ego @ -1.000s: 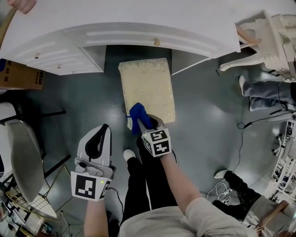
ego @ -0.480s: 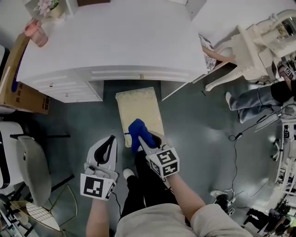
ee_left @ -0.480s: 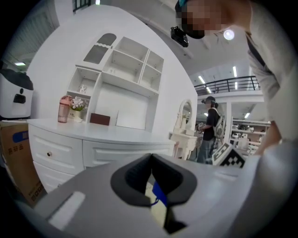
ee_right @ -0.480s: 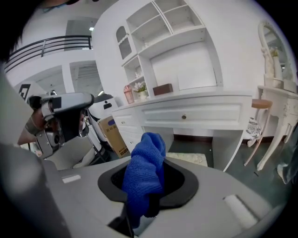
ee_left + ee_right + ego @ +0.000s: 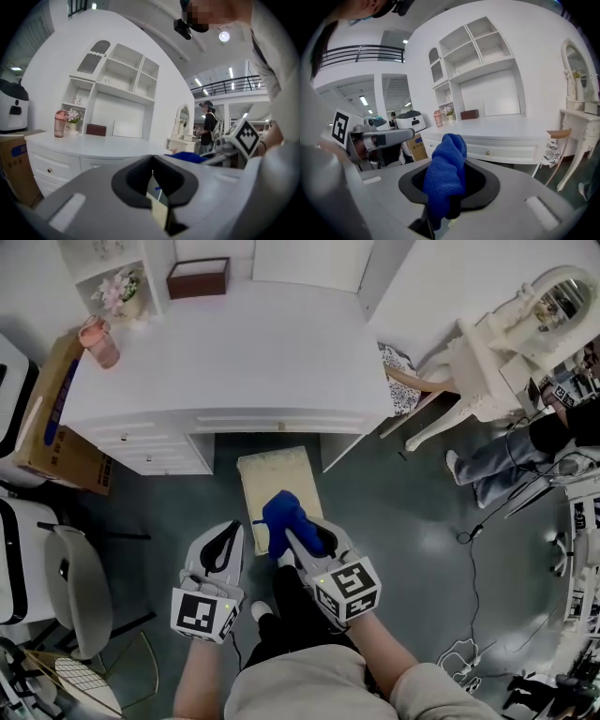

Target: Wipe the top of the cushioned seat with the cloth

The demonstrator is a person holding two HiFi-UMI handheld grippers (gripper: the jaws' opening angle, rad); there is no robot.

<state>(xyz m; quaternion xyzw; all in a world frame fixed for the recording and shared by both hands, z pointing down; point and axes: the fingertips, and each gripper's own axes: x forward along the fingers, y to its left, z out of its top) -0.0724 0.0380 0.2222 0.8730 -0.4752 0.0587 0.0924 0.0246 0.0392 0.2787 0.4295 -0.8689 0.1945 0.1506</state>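
At the far left, a cardboard box (image 5: 47,418) is sitting just beside the left end of a white desk (image 5: 244,362). On the desk's far left corner a pink bottle (image 5: 98,341) and a pot of flowers (image 5: 120,292) are standing, and a brown box (image 5: 198,277) is sitting to their right. On the near left, a grey chair (image 5: 80,587) is standing on the dark floor (image 5: 394,521).

The left gripper (image 5: 228,529) is hovering near the person, just left of the seat (image 5: 272,474). Its jaws are lying drawn together with only a slit between them, and they are gripping nothing.

The seat, pale and cushioned, is standing in front of the desk's knee gap, its far end at the desk's edge. The blue cloth (image 5: 281,512) is showing over the seat's near end. Whether it is touching the cushion cannot be told.

The right gripper (image 5: 302,538) is pointing toward the desk. Its jaws are clenching the cloth, which is bunching up and rising out between them (image 5: 446,173).

At the far right, a white dressing table with a mirror (image 5: 553,292) is standing, and a person's legs (image 5: 497,465) are showing near it.
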